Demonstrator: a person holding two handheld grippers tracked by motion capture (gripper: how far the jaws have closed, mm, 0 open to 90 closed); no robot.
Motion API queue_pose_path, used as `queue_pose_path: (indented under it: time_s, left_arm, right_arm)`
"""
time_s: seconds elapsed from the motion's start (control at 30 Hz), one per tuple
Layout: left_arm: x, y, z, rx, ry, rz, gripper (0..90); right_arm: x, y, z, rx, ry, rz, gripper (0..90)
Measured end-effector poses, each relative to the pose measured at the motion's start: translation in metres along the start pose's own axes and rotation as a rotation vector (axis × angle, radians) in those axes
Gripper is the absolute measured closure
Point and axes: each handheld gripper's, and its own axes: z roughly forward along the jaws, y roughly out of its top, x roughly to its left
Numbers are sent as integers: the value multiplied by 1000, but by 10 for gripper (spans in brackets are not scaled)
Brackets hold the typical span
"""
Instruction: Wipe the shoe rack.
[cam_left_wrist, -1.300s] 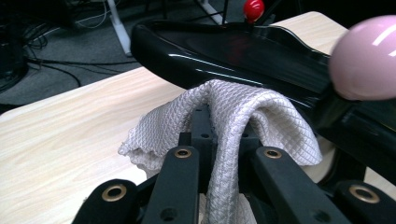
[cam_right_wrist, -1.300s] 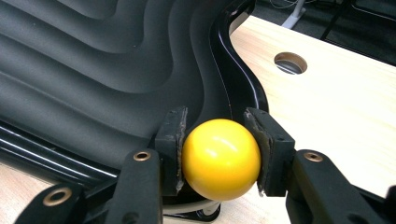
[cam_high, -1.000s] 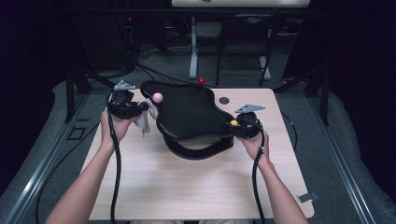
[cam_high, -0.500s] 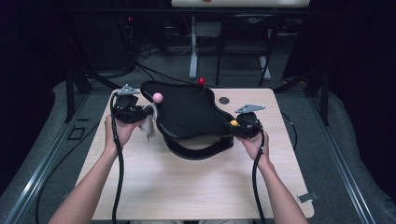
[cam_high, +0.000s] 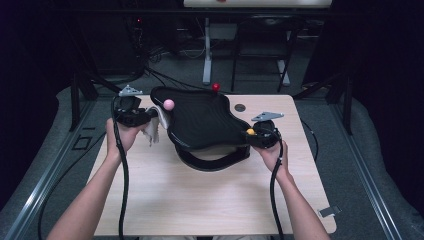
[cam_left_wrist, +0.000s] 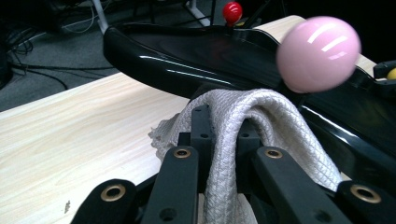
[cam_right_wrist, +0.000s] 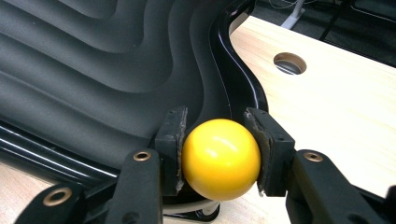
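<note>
Yellow ball (cam_right_wrist: 220, 157) between fingers (cam_right_wrist: 171, 140)

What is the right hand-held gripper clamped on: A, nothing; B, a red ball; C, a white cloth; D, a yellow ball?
D: in the right gripper view the right hand-held gripper has both pads pressed against the yellow ball at the black tray's rim.

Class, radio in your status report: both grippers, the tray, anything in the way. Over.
Left gripper shut on white woven cloth. Right gripper shut on yellow ball knob of black ridged tray. Pink knob beside cloth.
</note>
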Motion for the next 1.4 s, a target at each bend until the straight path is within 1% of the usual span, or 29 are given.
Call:
queue_pose_path:
  time_s: [0.23,0.47,0.5,0.73,0.77,0.9,1.0,1.13,1.27,1.3,1.4]
  left_arm:
    - [9,9,1,9,33,-6,826]
    - [22,17,4,20,60,-32,825]
    - [24,18,5,25,69,-28,825]
    - [38,26,12,41,96,-60,825]
    - [39,27,14,45,102,-58,825]
    - [46,30,19,51,113,-73,825]
    - [48,30,22,49,116,-78,826]
    - [49,25,22,58,121,-81,826]
    - [51,18,17,54,111,-92,826]
    - [51,16,15,53,115,-84,826]
    - [50,4,10,55,107,-86,826]
  right_arm:
    - [0,0,-1,10,-3,-6,596]
    - [0,0,-1,10,-3,-6,597]
    - [0,0,-1,10,-3,-6,597]
    - [0,1,-1,12,-2,-8,596]
    - [0,1,-1,12,-3,-8,596]
    - [0,1,-1,11,-2,-7,596]
    - [0,1,-1,11,-2,-7,596]
    - [0,1,-1,11,-2,-9,596]
    - [0,1,-1,11,-3,-8,596]
    - [0,1,-1,11,-3,-9,596]
    - [0,1,-1,11,-2,-8,597]
